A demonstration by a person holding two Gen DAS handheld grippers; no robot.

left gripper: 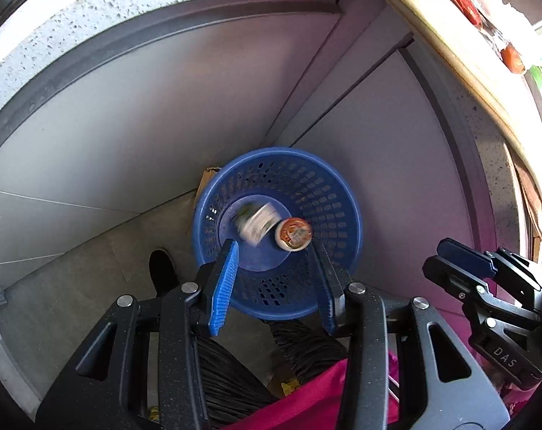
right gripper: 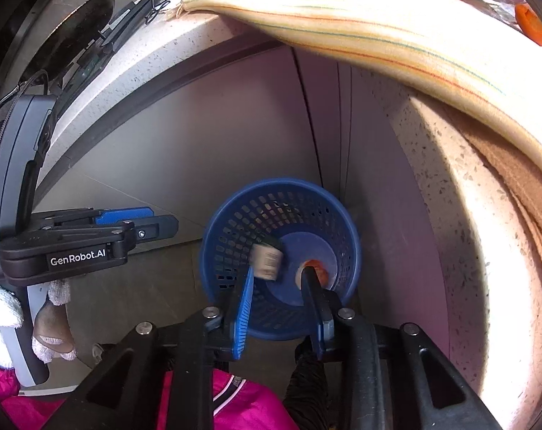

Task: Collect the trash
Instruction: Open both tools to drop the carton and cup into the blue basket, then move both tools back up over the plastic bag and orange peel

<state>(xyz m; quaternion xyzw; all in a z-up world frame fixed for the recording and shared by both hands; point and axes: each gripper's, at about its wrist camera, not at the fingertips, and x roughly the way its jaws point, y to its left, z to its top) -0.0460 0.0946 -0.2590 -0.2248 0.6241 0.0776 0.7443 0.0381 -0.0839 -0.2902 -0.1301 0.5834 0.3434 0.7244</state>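
Observation:
A blue mesh basket (left gripper: 328,186) (right gripper: 235,222) stands on the floor in the corner of the grey cabinets. At its bottom lies a small round cup with an orange lid (left gripper: 293,233) (right gripper: 315,267). Beside it is a blurred whitish carton or can (left gripper: 256,224) (right gripper: 267,261), free of any finger. Above the basket's near rim my left gripper (left gripper: 274,251) is open and empty. My right gripper (right gripper: 279,272) hangs over the basket too, open, its pads clear of the blurred piece. Each gripper also shows from the side in the other view: the right gripper (left gripper: 461,261) and the left gripper (right gripper: 138,222).
A speckled stone counter (left gripper: 91,10) (right gripper: 450,165) overhangs the cabinet doors (left gripper: 163,107). A striped cloth (right gripper: 378,28) drapes over the counter with packets on it. Cardboard (left gripper: 208,175) stands behind the basket. A dark shoe (left gripper: 161,268), pink clothing (right gripper: 242,401) and a gloved hand (right gripper: 2,308) are close below.

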